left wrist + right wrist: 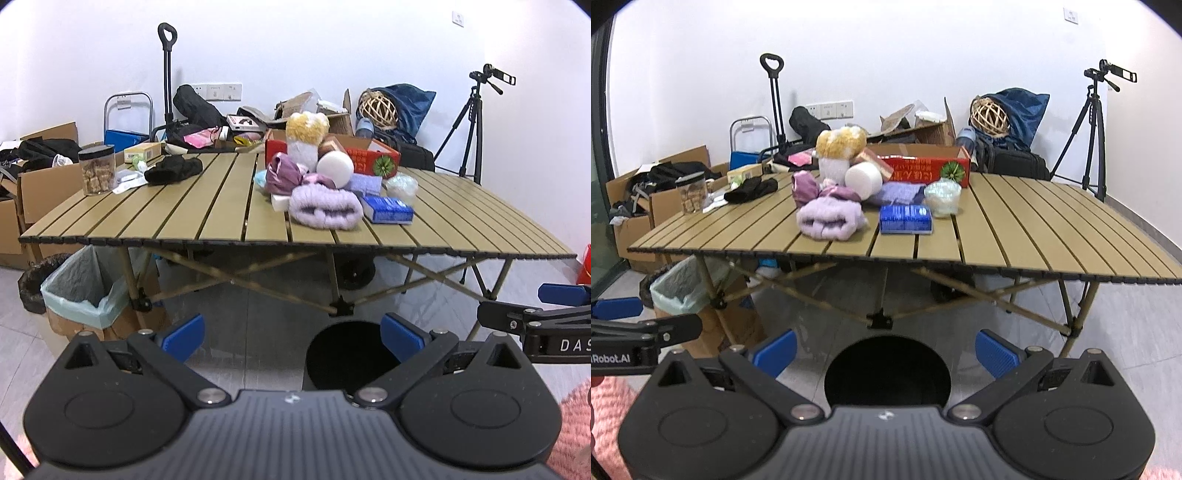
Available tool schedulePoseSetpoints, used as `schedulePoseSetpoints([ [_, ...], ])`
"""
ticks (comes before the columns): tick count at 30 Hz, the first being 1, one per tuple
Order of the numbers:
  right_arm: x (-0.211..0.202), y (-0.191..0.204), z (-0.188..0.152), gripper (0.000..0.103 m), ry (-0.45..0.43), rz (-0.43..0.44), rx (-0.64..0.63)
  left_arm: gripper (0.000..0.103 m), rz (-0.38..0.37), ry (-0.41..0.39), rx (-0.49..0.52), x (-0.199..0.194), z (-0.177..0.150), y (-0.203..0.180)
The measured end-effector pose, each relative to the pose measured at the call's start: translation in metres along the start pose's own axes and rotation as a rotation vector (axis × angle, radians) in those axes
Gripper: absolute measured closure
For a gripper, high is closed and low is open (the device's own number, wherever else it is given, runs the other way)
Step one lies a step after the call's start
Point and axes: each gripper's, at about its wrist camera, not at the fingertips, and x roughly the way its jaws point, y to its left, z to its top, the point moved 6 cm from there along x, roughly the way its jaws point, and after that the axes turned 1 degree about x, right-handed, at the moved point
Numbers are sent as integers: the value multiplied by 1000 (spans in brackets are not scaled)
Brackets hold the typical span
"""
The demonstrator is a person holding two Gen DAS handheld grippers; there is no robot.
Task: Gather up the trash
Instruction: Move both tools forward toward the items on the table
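A slatted folding table holds a pile: a lilac fluffy cloth, a blue packet, a crumpled clear plastic bag, a white roll and a red box. A black round bin stands on the floor in front of the table. My left gripper and my right gripper are both open and empty, low in front of the table, above the bin.
A jar, a black cloth and white scraps lie at the table's left. A lined box bin stands under the left corner. Cardboard boxes, a trolley and bags crowd the back; a tripod stands at the right.
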Motion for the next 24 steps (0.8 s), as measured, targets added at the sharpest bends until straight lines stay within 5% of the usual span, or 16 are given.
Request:
schedulePoseSetpoints([
  [24,80,-34,77,0,-162,-14,7,0,-17,-64,-27,89,67,-15],
])
